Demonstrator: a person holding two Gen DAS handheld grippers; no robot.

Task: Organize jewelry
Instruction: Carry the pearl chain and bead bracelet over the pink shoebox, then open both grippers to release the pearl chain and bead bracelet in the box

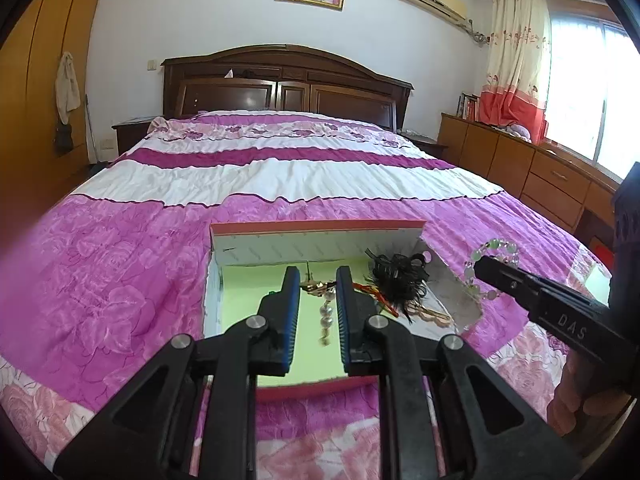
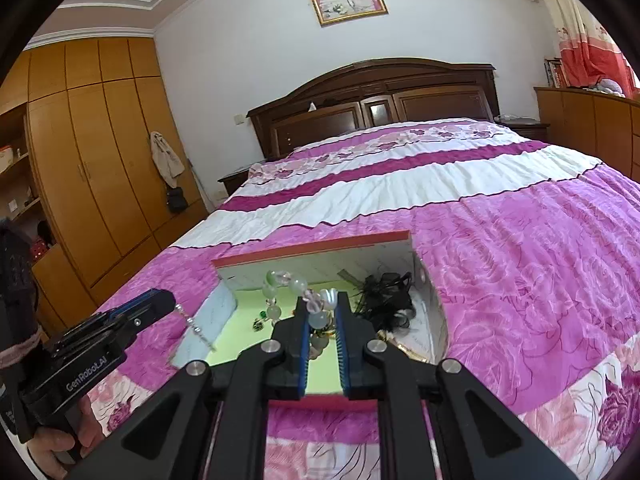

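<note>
The open box lies on the bedspread, with its raised back wall closing the far side. Its right part is crowded by a black feathered hairpiece and red-and-gold pieces, while the green floor at left lies bare. The left gripper and right gripper occupy the space above.

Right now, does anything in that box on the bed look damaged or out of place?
Yes. The box's right wall looks torn and splayed outward onto the bedspread, with a ragged edge. Inside, a black feathery piece lies tangled over other trinkets. Each tool holds something: the left tool a pearl strand, the right tool a green bead bracelet.
</note>
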